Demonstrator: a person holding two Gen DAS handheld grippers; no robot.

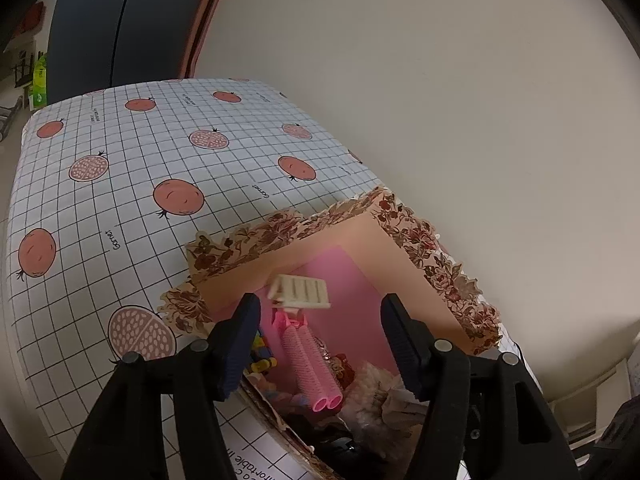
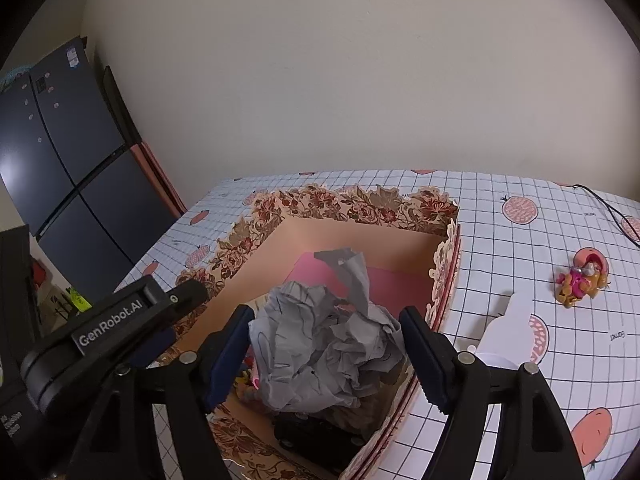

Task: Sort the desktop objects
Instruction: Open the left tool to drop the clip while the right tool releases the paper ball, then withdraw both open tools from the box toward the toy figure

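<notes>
A floral-rimmed cardboard box (image 1: 404,224) (image 2: 360,204) with a pink floor stands on the checked tablecloth. My left gripper (image 1: 320,340) hangs open over the box. A small cream comb-like piece (image 1: 302,292), blurred, floats loose just past its fingertips, touching neither pad. Below it lie pink hair rollers (image 1: 308,364) and mixed small items. My right gripper (image 2: 326,356) is open over the same box. A crumpled grey paper ball (image 2: 324,344) fills the gap between its pads and rests on the heap inside. The left gripper's body (image 2: 120,320) shows at the left of the right wrist view.
On the tablecloth (image 2: 500,248) right of the box lie a small pink and orange toy figure (image 2: 580,284) and a white paper piece (image 2: 508,332). A black cable (image 2: 608,208) runs at the far right. A dark fridge (image 2: 64,184) stands beyond the table's left end.
</notes>
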